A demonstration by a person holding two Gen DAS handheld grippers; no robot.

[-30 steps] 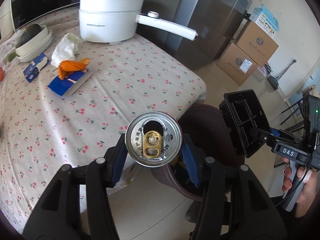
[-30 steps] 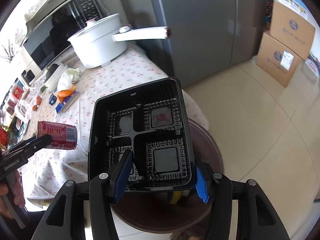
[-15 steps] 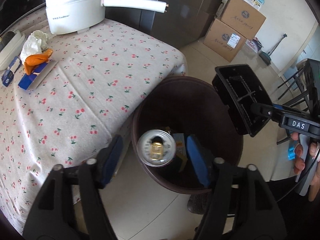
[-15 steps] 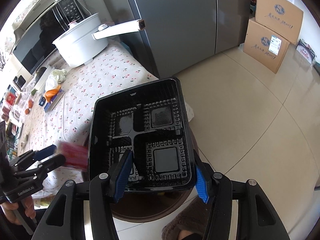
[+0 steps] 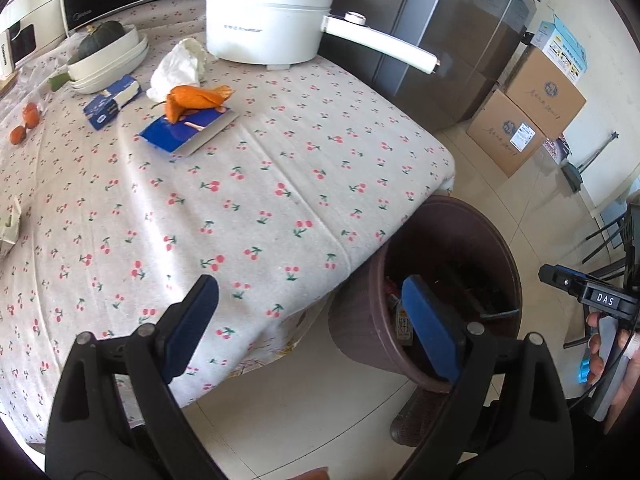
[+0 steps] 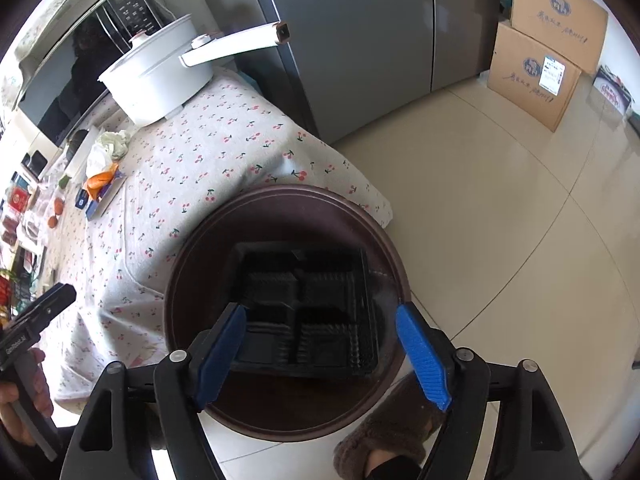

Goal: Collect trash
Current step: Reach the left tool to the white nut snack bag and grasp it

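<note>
A brown round bin stands on the floor at the table's corner; it also shows in the left wrist view. A black compartment tray lies inside it. My right gripper is open and empty right above the bin. My left gripper is open and empty over the table's corner, beside the bin. On the cherry-print table lie an orange wrapper on a blue packet, a white crumpled tissue and a blue-white box.
A white pot with a long handle stands at the table's back. Stacked bowls with a dark squash are at the back left. Cardboard boxes and a grey fridge stand beyond. A slippered foot is by the bin.
My left gripper opened and the can dropped into the bin, then it swung back toward the table. My right gripper opened and the black tray fell into the bin.
</note>
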